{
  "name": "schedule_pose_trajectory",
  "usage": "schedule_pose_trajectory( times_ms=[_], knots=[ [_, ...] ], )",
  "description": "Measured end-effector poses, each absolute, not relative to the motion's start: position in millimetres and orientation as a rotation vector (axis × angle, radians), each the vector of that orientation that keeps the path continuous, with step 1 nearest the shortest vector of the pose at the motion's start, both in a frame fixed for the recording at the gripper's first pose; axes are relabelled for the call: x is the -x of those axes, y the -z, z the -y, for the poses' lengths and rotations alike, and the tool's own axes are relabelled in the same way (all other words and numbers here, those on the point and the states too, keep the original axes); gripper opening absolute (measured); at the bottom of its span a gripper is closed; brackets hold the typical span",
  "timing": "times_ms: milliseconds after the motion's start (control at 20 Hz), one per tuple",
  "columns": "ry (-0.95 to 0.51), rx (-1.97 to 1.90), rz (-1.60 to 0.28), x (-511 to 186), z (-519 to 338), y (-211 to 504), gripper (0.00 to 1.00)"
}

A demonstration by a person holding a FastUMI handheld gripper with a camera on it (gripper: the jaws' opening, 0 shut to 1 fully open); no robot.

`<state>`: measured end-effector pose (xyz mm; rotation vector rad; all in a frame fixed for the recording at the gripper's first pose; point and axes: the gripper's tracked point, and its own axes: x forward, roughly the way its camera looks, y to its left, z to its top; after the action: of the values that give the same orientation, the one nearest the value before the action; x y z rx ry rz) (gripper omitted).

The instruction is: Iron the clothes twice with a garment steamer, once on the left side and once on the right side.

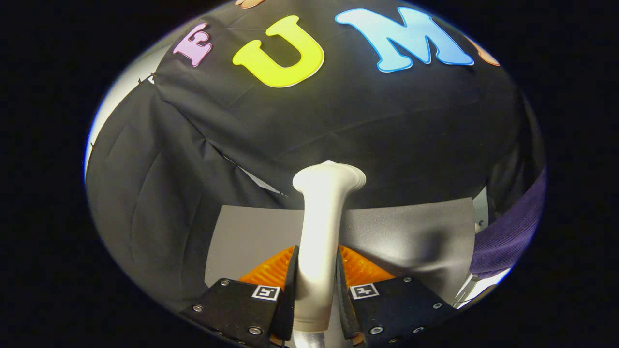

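Note:
My gripper (316, 270) is shut on the white handle of the garment steamer (323, 227). The handle runs up between the two fingers (290, 285) and ends in a flared white head just beyond them. An edge of purple cloth (508, 232), the garment, hangs to the right, well off to the side of the steamer. A grey table top (411, 237) lies behind and below the steamer.
Black cloth walls close the booth behind and to the left of the table. A pale strip of wall (121, 92) shows past the cloth at the far left. A white stand or frame piece (476, 285) shows beside the purple cloth.

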<state>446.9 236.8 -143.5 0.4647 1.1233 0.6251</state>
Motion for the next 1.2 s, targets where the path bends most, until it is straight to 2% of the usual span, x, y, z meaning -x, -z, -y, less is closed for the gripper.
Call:
schedule_pose_trajectory(
  times_ms=[250, 600, 1200],
  knots=[
    [-0.647, -0.553, -0.979, -439, -217, 92, 0.38],
    [-0.598, -0.555, -0.814, -399, -161, 53, 0.36],
    [-0.549, -0.533, -0.62, -264, -80, 25, 0.36]
  ],
)
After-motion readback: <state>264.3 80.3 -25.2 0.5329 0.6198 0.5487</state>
